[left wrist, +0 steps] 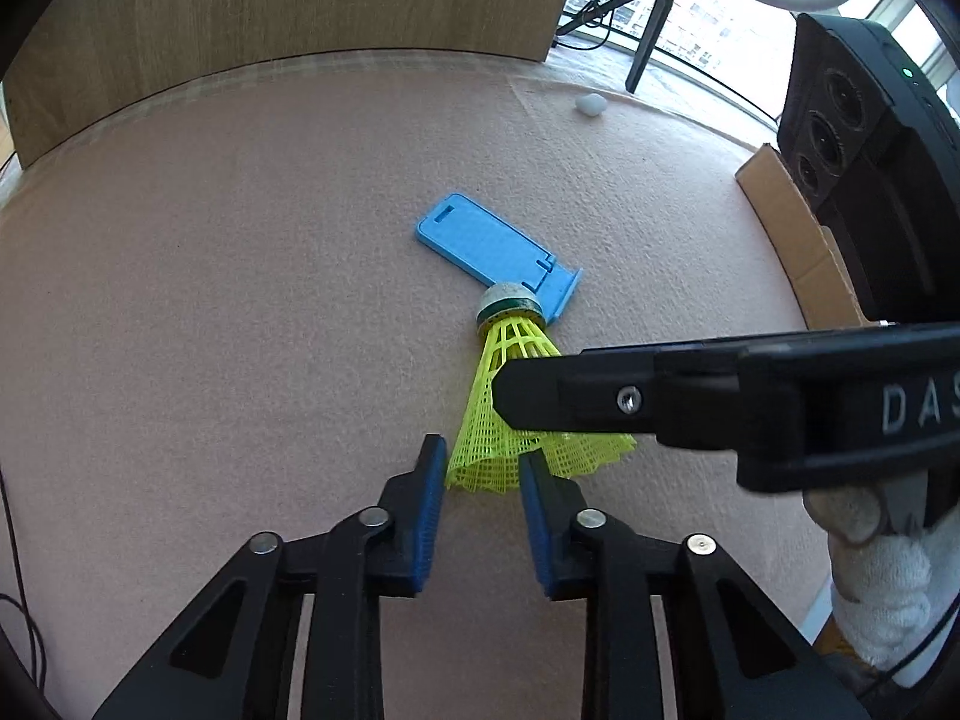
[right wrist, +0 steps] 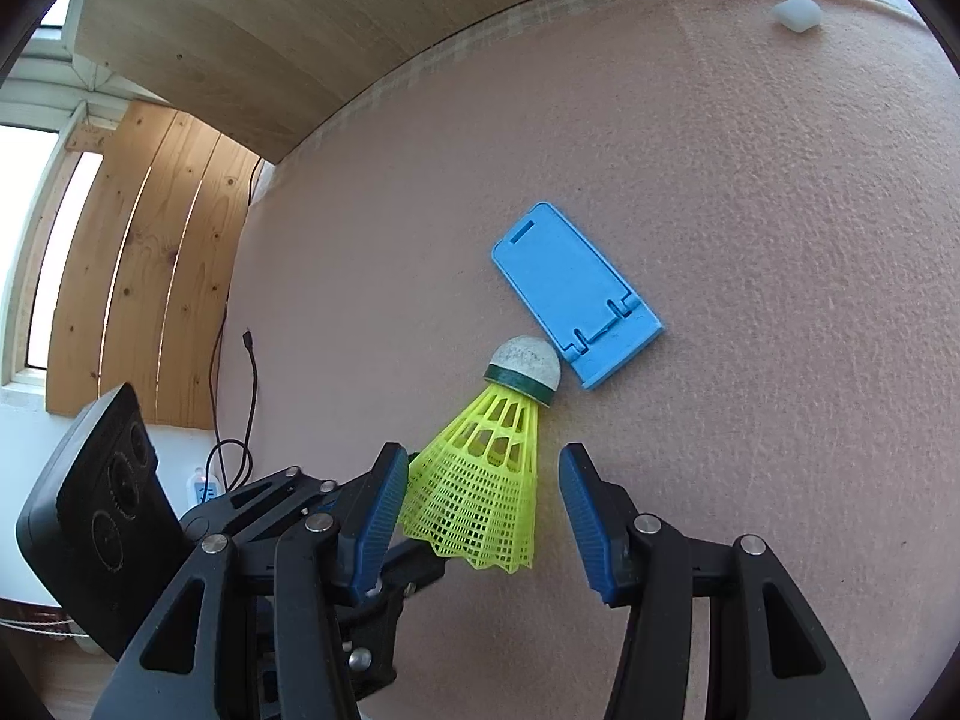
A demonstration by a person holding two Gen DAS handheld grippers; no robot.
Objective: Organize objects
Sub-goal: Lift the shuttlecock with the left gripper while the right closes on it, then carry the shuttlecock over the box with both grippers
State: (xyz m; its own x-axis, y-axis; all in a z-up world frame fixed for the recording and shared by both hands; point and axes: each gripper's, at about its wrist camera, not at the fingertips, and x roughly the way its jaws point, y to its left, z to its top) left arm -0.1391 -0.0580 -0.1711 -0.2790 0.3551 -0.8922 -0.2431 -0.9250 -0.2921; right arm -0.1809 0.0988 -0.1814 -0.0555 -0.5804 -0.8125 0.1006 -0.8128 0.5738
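A yellow mesh shuttlecock (left wrist: 503,402) with a white cork tip lies on the pink felt table (left wrist: 240,300); it also shows in the right wrist view (right wrist: 480,480). Its tip touches a blue phone stand (left wrist: 492,246) lying flat, also in the right wrist view (right wrist: 576,300). My left gripper (left wrist: 483,468) is open at the skirt's rim, with the rim edge between its blue pads. My right gripper (right wrist: 477,510) is open around the skirt, left pad touching it; its finger (left wrist: 600,399) crosses the skirt in the left wrist view.
A small white lump (left wrist: 589,104) lies far back on the table, also in the right wrist view (right wrist: 797,15). A wooden panel (left wrist: 288,18) stands behind the table. A cardboard box (left wrist: 792,240) sits at the right edge. A tripod (left wrist: 642,30) stands by the window.
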